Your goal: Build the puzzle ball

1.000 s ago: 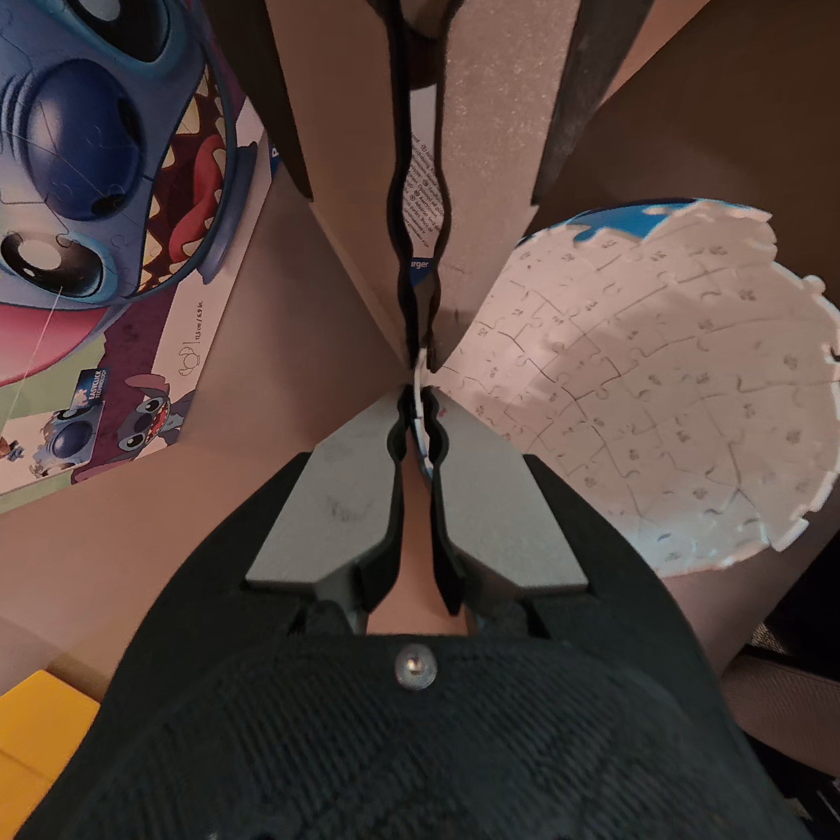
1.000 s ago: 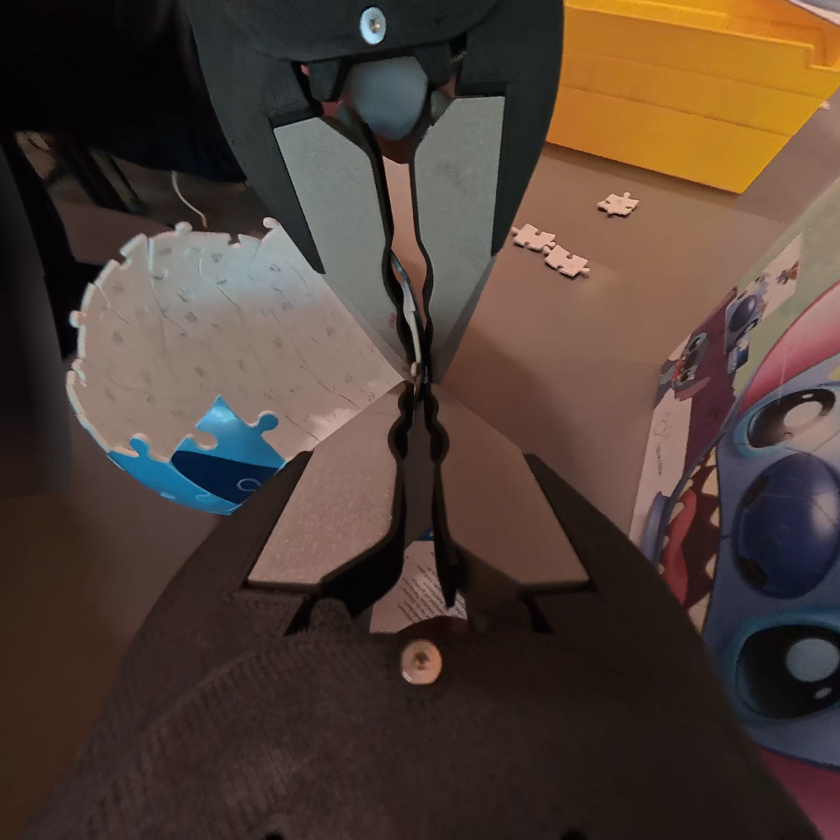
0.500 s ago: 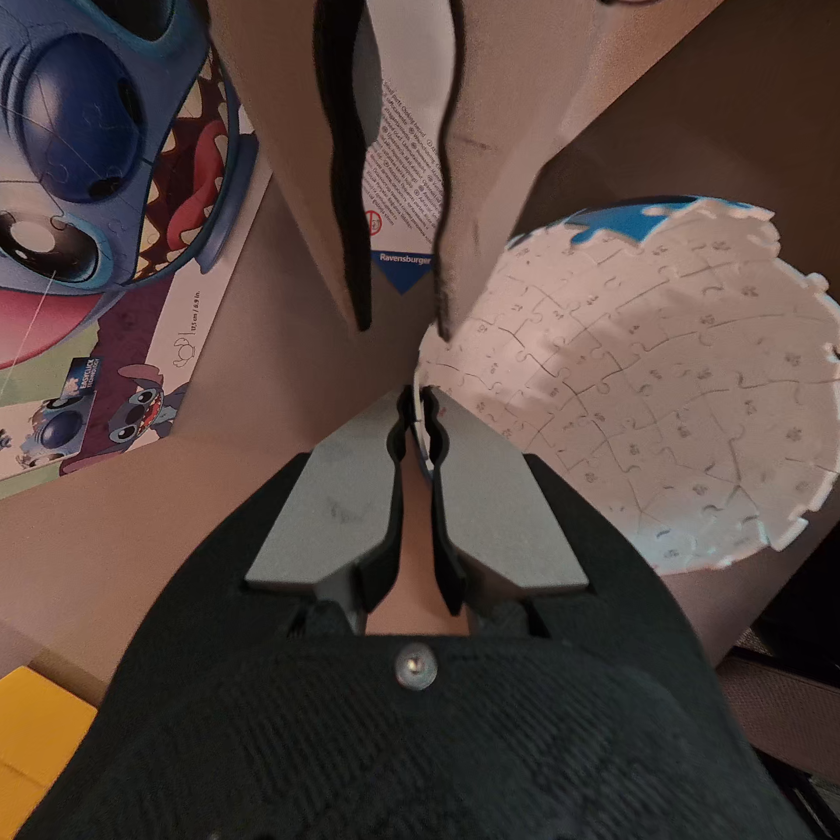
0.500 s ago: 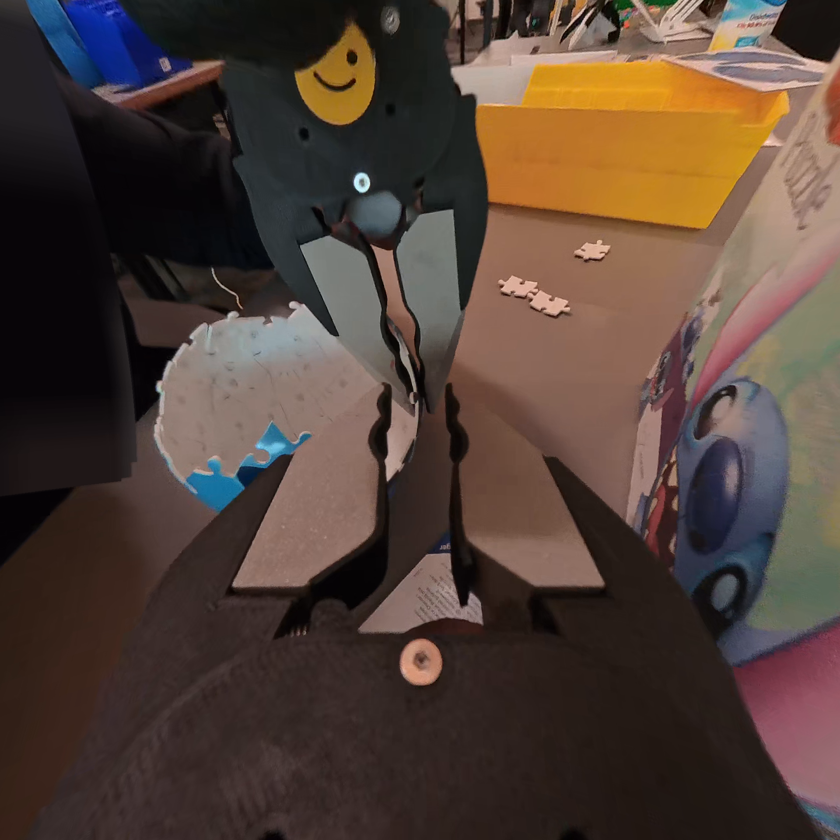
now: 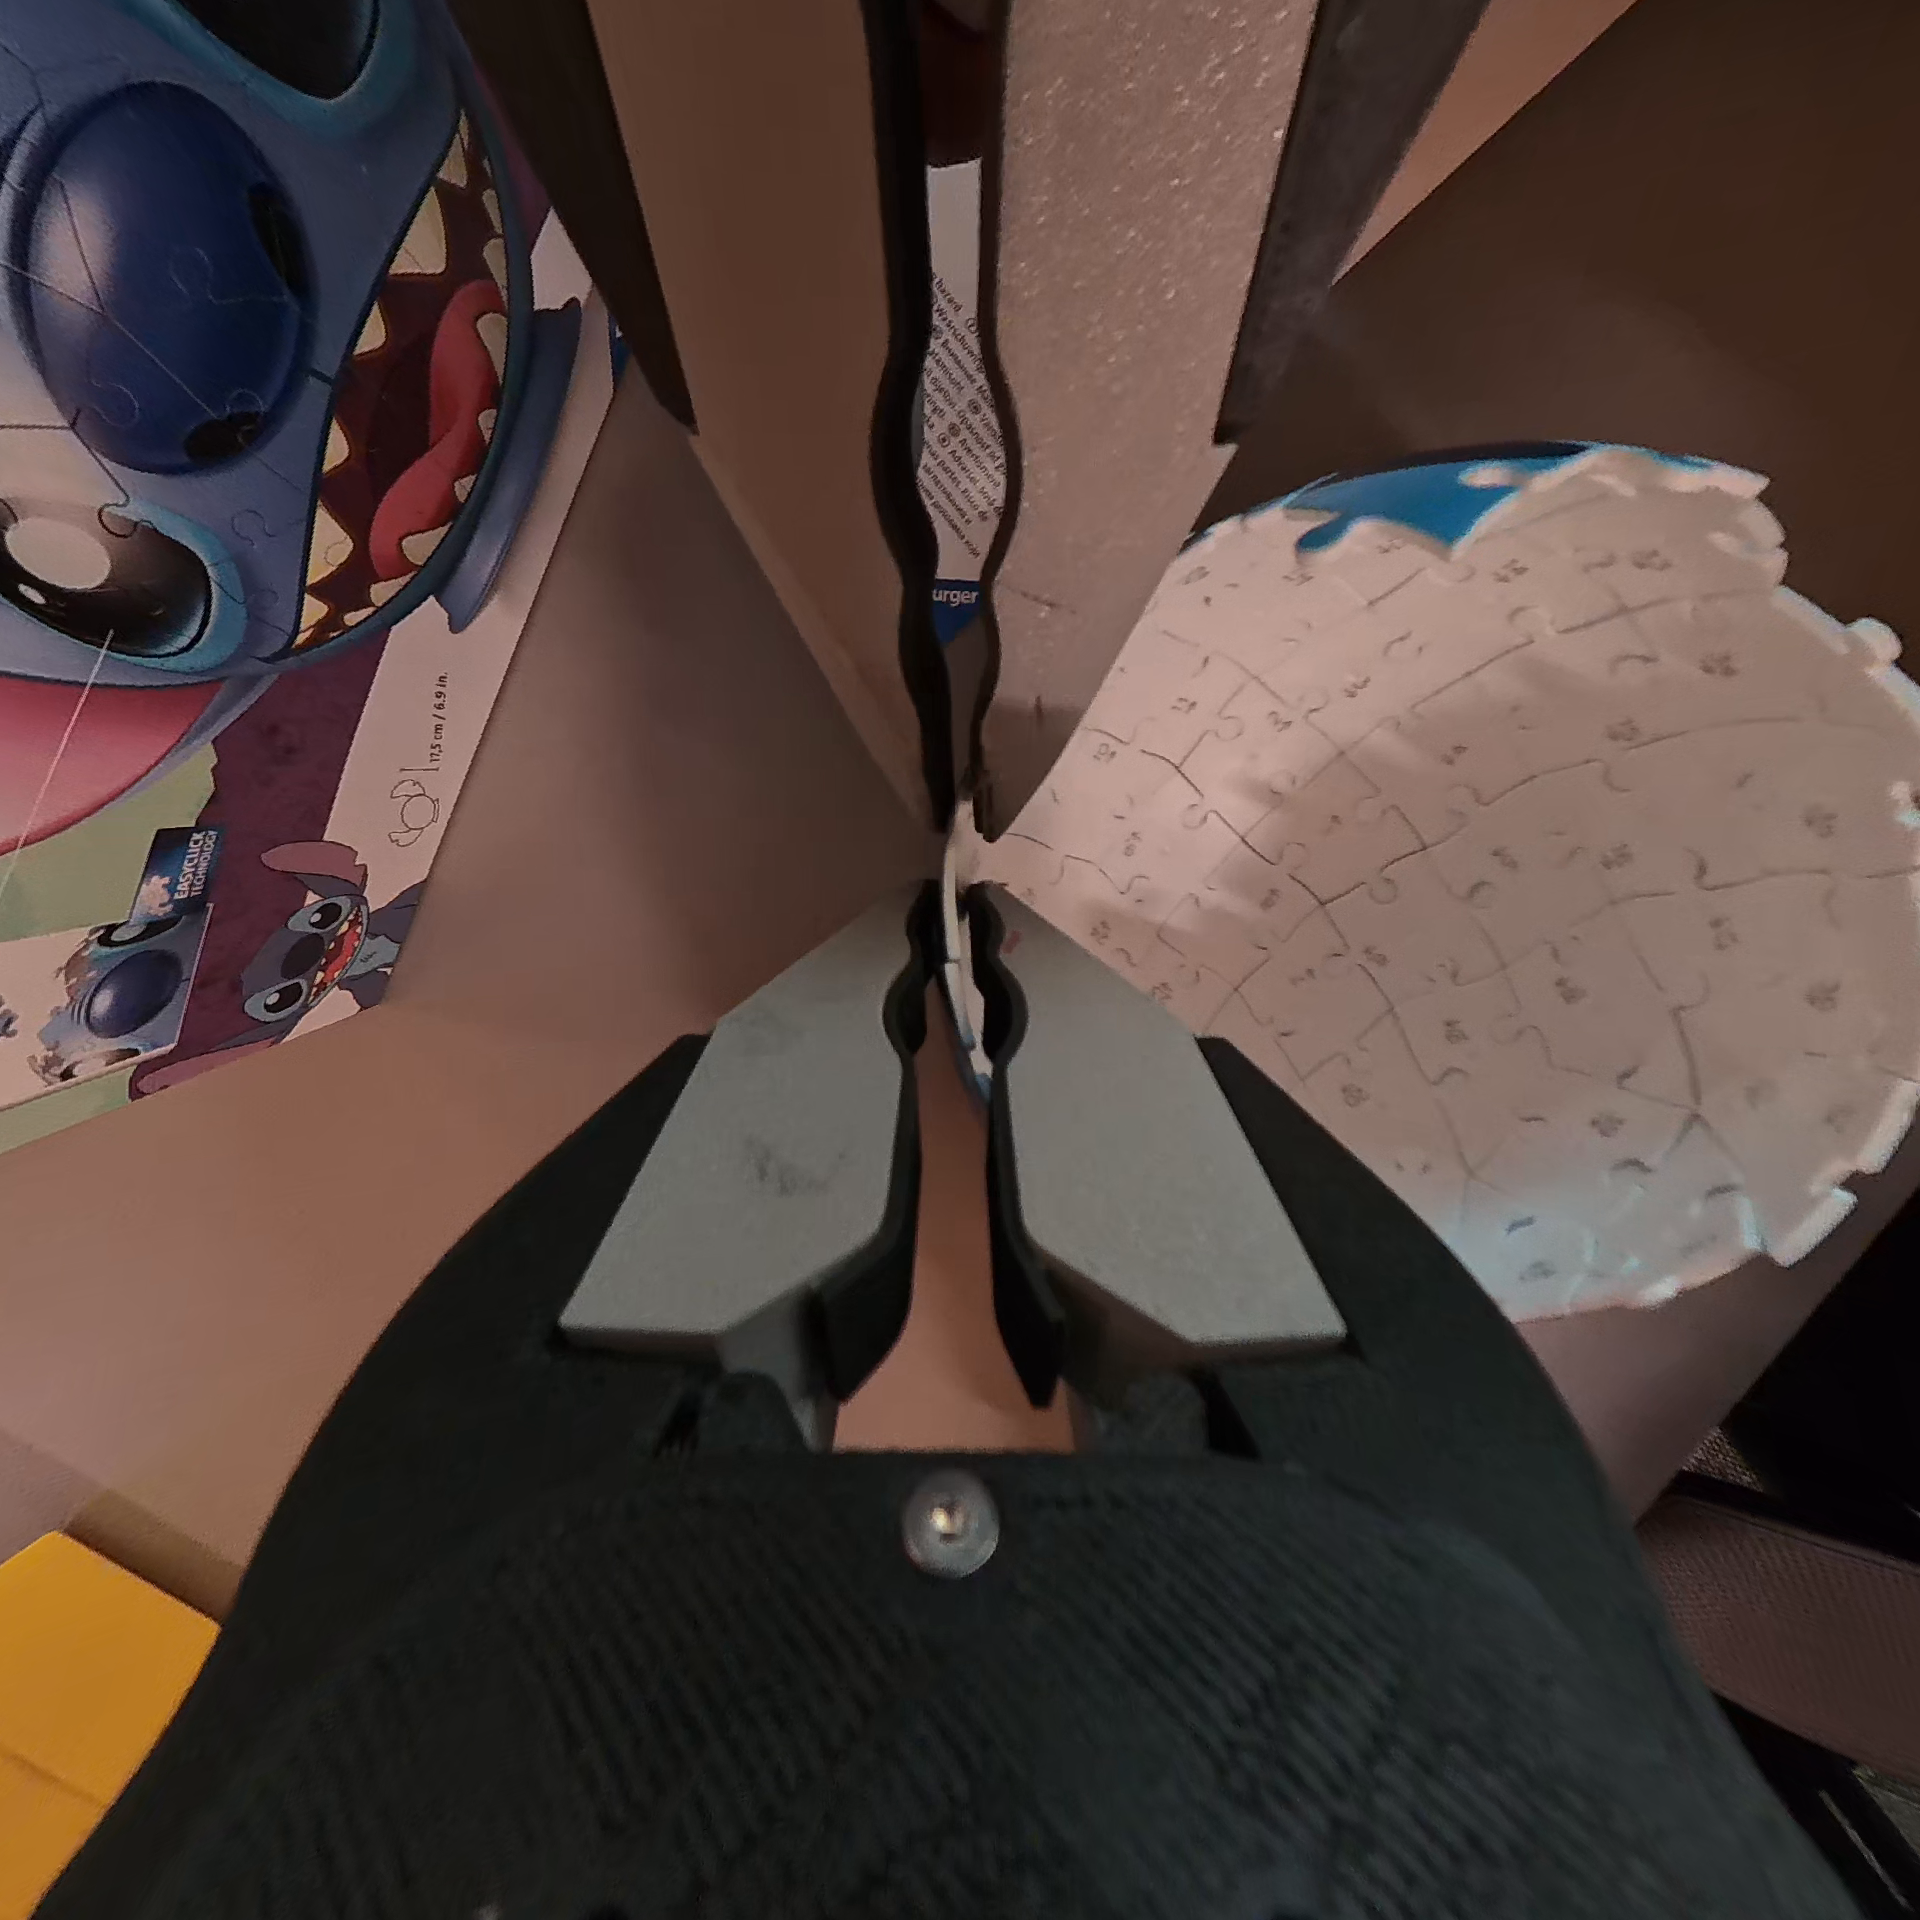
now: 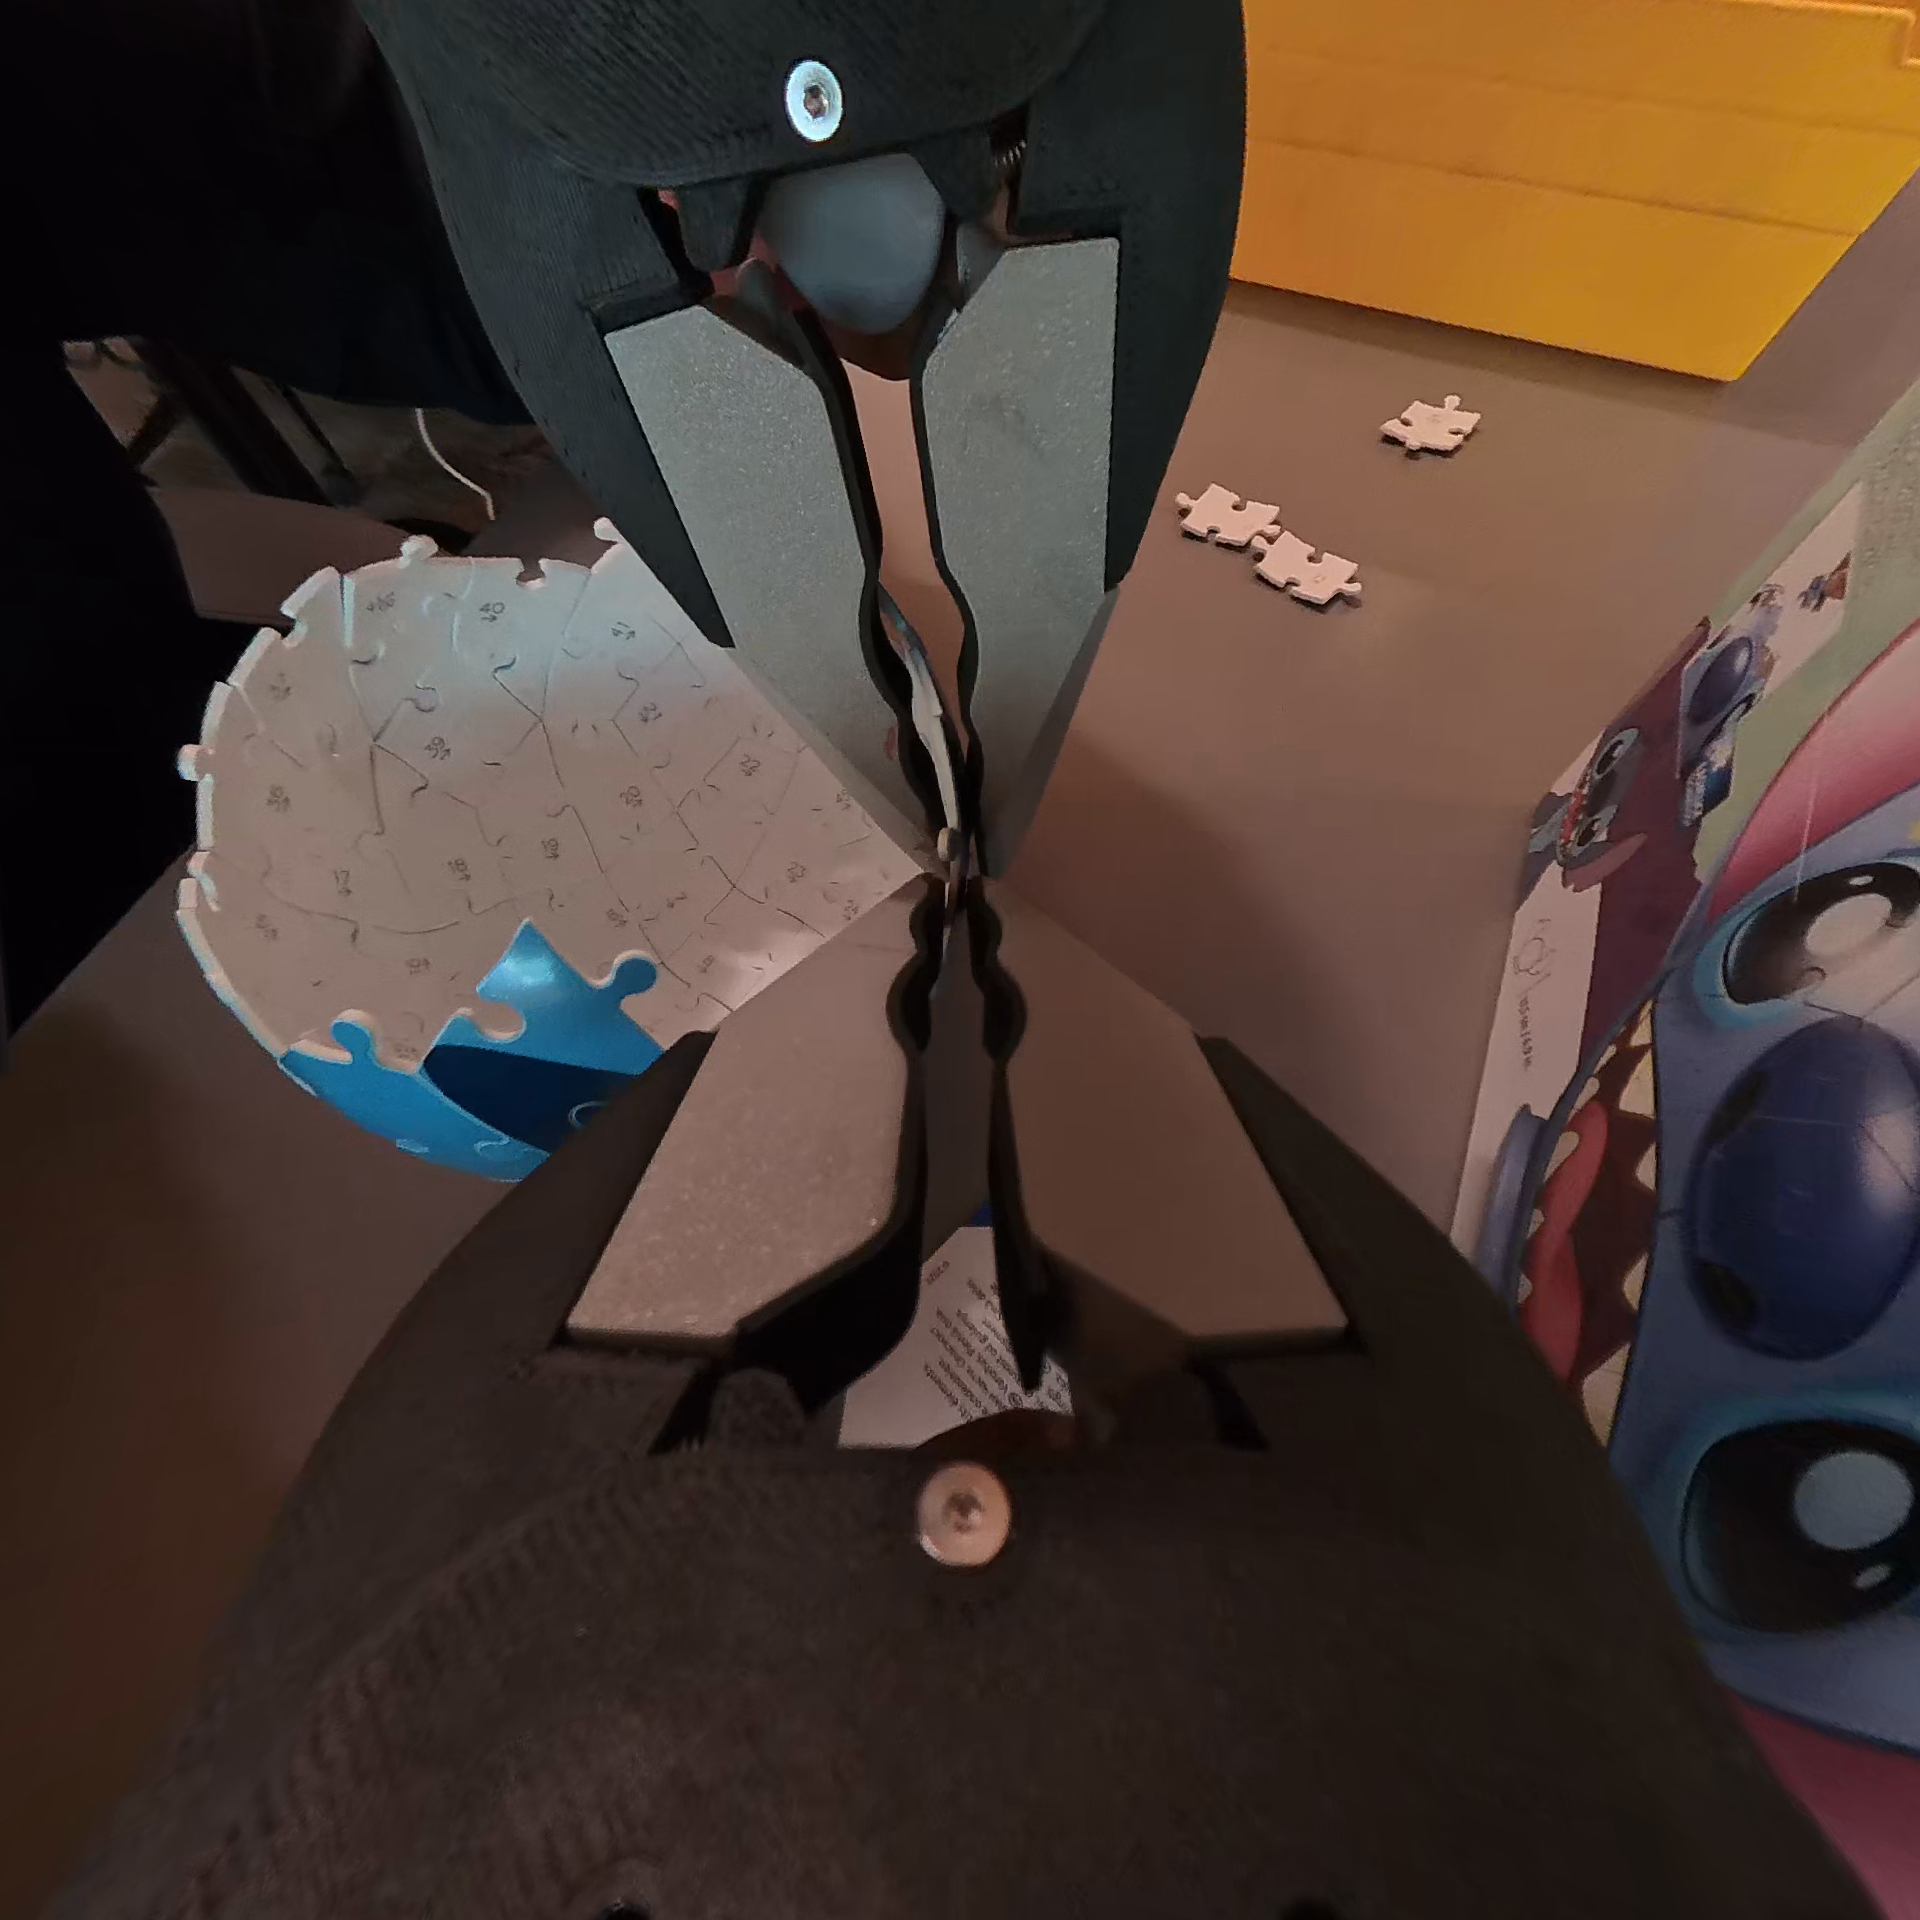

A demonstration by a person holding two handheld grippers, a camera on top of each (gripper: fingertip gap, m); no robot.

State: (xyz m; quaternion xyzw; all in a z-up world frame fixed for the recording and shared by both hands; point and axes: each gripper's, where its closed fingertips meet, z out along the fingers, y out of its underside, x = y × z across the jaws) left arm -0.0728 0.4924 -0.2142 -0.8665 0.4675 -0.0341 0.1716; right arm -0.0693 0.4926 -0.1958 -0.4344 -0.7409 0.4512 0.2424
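The half-built puzzle ball (image 5: 1507, 883) is an open bowl, white and numbered inside, blue outside, lying on its side on the brown table. It also shows in the right wrist view (image 6: 436, 831). My left gripper (image 5: 948, 899) is shut on the bowl's near rim, whose thin white edge shows between its tips. My right gripper (image 6: 951, 914) is shut on the same rim edge from the opposite side. The two grippers meet tip to tip: the right gripper (image 5: 961, 826) comes in from above in the left wrist view, and the left gripper (image 6: 951, 831) comes in from above in the right wrist view.
The puzzle box (image 6: 1745, 1195) with a blue cartoon face stands close on the right, and shows at upper left in the left wrist view (image 5: 239, 499). Three loose white pieces (image 6: 1268, 540) lie on the table behind. A yellow bin (image 6: 1558, 208) stands at the back.
Half a second ago my right gripper was open and drawn back from the rim. It has since come back and shut on the rim against the left tips. The left gripper has held still.
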